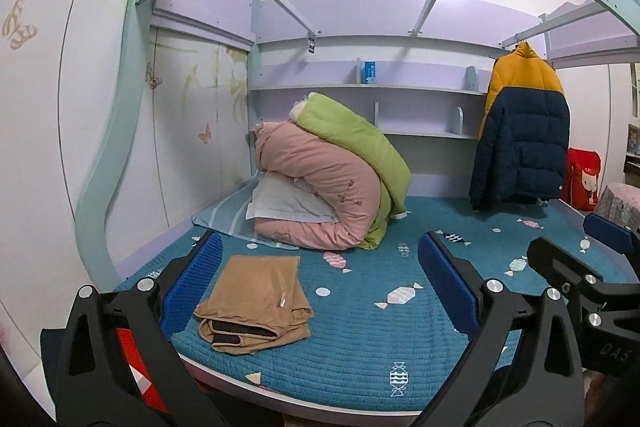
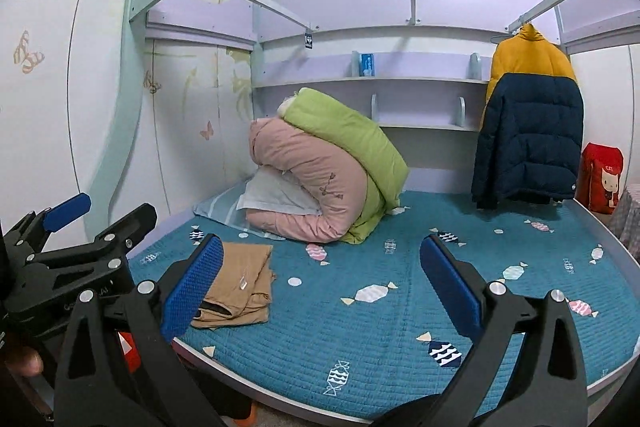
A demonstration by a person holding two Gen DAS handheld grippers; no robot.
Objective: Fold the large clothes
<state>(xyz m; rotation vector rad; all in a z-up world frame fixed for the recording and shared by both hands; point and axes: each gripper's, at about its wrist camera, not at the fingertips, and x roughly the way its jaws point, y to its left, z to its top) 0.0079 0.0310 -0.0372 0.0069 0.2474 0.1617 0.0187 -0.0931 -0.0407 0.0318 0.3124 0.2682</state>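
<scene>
Already the tan garment point(image 1: 256, 301) lies folded at seven o'clock on the blue bedcover point(image 1: 360, 347); the left gripper point(image 1: 320, 287) and right gripper point(image 2: 320, 283) hover spread and empty. Likely next: fetch the hanging jacket point(image 2: 528, 131) at two o'clock

Tan garment point(image 2: 236, 287): near-left corner hidden behind gripper finger.
Shelf box point(image 1: 369, 71): print too small to read.
Red bag point(image 1: 583, 183): partly behind bed edge.

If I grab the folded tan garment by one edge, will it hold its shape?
Probably not. The tan garment looks soft and thin, so its stacked layers would likely droop and unfold. It seems light, and a push might slide it over the quilted blue bed cover.
</scene>
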